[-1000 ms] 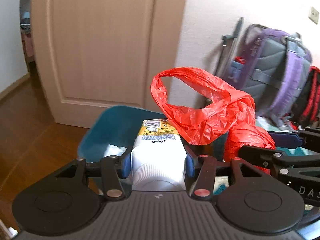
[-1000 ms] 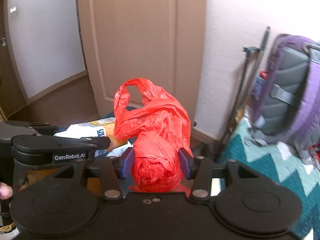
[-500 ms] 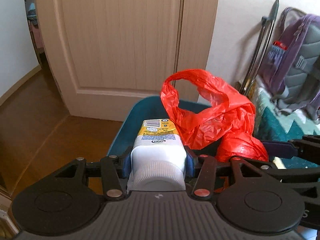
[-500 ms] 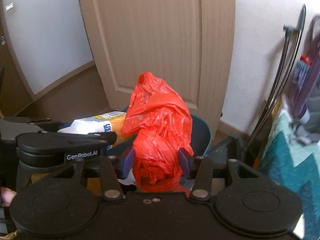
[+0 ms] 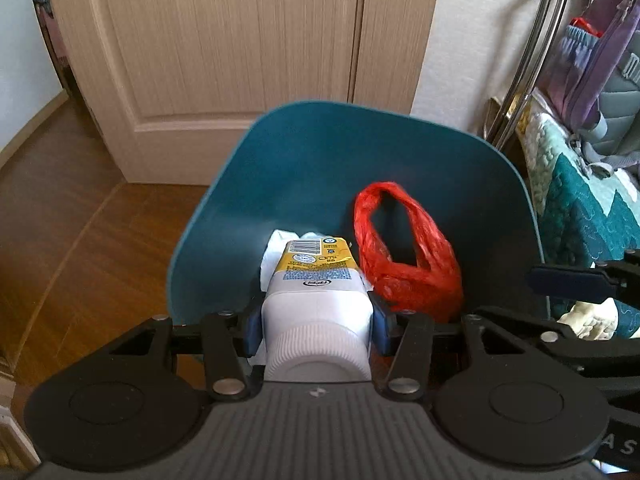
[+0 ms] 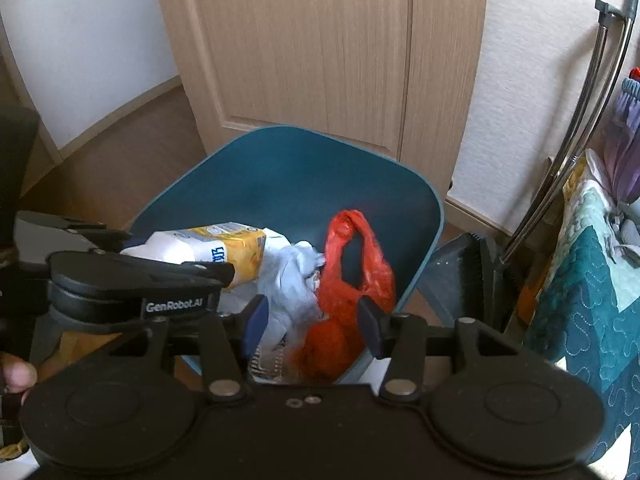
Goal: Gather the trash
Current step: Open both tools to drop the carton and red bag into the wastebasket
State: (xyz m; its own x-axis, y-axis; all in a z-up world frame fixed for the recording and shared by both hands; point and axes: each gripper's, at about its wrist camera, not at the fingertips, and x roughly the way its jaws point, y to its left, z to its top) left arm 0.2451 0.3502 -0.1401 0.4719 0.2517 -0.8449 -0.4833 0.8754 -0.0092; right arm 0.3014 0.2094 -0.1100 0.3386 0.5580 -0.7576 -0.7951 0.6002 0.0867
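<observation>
Two grippers work over our teal bin (image 6: 420, 216): our left gripper (image 5: 316, 320) pinches a white-and-yellow carton (image 5: 316, 280) above the opening, while our right gripper (image 6: 312, 318) hangs spread and holding nothing, the red plastic bag (image 6: 352, 276) lying inside the bin beside crumpled white paper (image 6: 292, 280).

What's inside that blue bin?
Inside the blue bin lie a red plastic bag and crumpled pale paper. The bin's bottom is covered. The white and yellow carton is held over it in the left tongs.
</observation>
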